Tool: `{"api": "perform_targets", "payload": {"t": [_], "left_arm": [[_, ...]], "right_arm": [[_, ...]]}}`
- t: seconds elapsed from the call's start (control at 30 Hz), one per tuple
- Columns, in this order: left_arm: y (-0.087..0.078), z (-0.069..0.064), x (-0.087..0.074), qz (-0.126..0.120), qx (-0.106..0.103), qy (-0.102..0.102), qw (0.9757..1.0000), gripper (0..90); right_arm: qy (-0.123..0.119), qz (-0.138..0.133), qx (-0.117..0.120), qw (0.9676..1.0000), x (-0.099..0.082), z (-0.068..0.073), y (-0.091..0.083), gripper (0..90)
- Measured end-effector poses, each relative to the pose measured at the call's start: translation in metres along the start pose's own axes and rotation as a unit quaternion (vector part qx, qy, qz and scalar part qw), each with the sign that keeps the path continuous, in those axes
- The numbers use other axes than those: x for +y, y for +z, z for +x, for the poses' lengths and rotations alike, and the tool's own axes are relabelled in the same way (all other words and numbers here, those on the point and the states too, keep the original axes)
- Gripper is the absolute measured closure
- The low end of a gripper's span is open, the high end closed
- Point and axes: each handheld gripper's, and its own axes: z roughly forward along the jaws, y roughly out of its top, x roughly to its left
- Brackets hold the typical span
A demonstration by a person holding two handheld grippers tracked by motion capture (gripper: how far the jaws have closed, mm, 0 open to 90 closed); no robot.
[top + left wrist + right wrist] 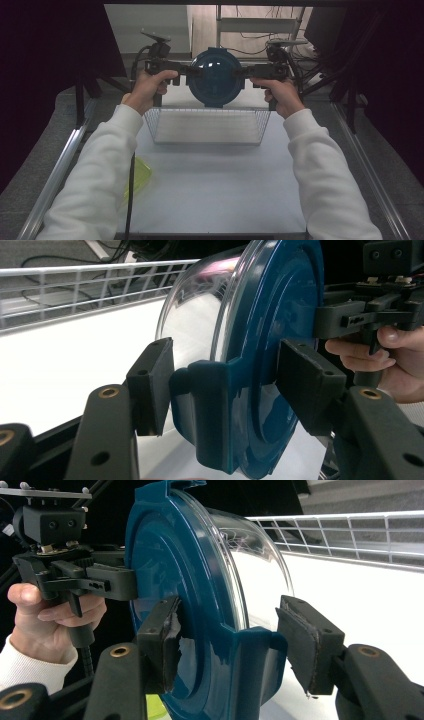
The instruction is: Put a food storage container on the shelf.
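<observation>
Lid (216, 76), upper centre of high view above basket (207, 126), between left gripper (189, 70) and right gripper (245, 71); left gripper view: jaws straddling its latch, gaps visible; right gripper view: same.

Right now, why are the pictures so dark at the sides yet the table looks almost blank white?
High view: dim and soft, black at both sides, the table pale. Left gripper view: the table glares white, a pinkish sheen on the clear dome, near jaws slightly blurred. Right gripper view: the same glare, streaky reflections on the dome, dark background.
</observation>
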Motion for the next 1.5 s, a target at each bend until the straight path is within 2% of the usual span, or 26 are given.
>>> {"api": "perform_targets", "payload": {"t": [0.13,0.3,0.6,0.87,1.1,1.27,1.5], "left_arm": [[0.006,0.014,-0.001,-0.009,0.002,-0.012,0.9999,41.3],[0.011,0.024,-0.002,-0.005,0.001,-0.023,0.9997,41.3],[0.017,0.039,-0.001,-0.016,-0.012,-0.058,0.9981,41.3],[0.022,0.048,0.001,-0.019,-0.012,-0.081,0.9965,39.7],[0.031,0.062,0.001,-0.026,-0.022,-0.112,0.9931,38.8],[0.037,0.071,0.002,-0.031,-0.027,-0.143,0.9889,38.6],[0.04,0.074,0.002,-0.042,-0.028,-0.145,0.9881,38.5]], "right_arm": [[0.008,0.01,0.0,0.9999,0.001,-0.01,0.013,43.3],[0.021,0.026,0.0,0.9994,0.001,-0.021,0.023,42.9],[0.038,0.024,0.0,0.999,0.009,-0.028,0.03,43.2],[0.058,0.022,-0.002,0.9981,0.014,-0.036,0.037,43.2],[0.094,0.016,0.0,0.9954,0.015,-0.046,0.043,42.8],[0.119,0.013,-0.003,0.9928,0.015,-0.052,0.048,41.9],[0.139,0.003,-0.015,0.9902,0.015,-0.054,0.051,41.2]]}}
